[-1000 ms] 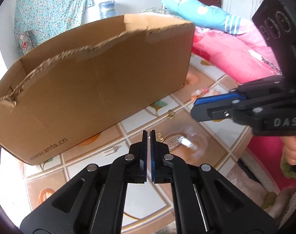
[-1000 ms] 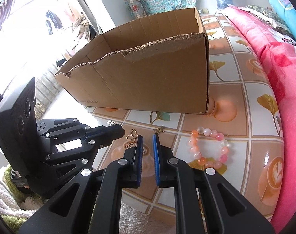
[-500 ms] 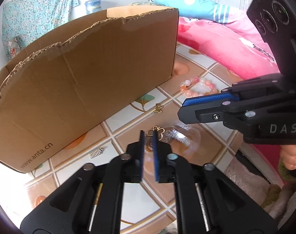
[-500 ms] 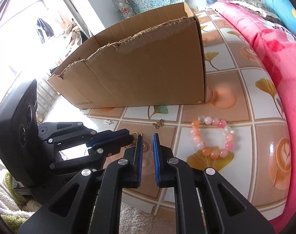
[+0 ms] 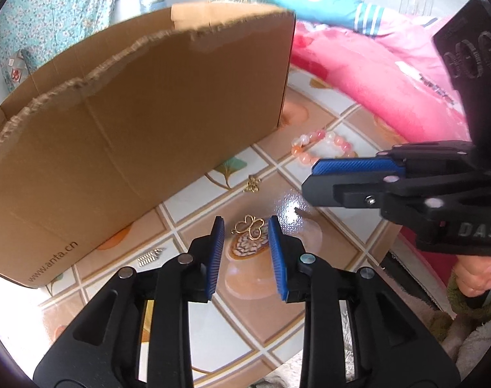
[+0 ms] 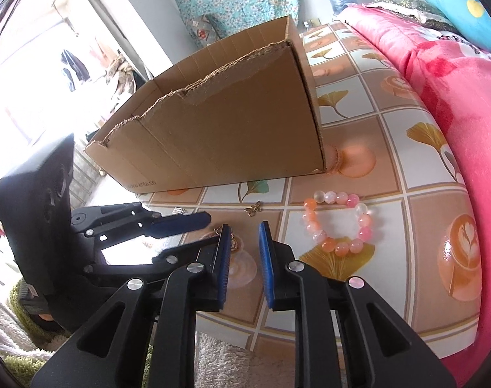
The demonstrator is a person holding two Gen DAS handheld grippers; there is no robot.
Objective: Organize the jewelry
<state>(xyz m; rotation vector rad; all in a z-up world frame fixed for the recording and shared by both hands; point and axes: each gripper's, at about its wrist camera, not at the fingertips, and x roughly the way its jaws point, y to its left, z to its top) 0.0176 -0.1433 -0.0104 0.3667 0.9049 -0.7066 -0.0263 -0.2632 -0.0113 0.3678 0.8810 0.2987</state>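
Butterfly pendant is framed, untouched, by the left claw, jaws just opened. Right claw, slightly parted and empty, is held nearby. Pickup judged imminent.

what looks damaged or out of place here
The cardboard box has a ragged, torn top edge along its near wall. The jewelry lies loose on the tiled surface outside it: a bead bracelet and a gold butterfly pendant.

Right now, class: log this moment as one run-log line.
left gripper: opening, empty, over butterfly pendant | right gripper: opening, empty | bead bracelet: on table, outside cardboard box
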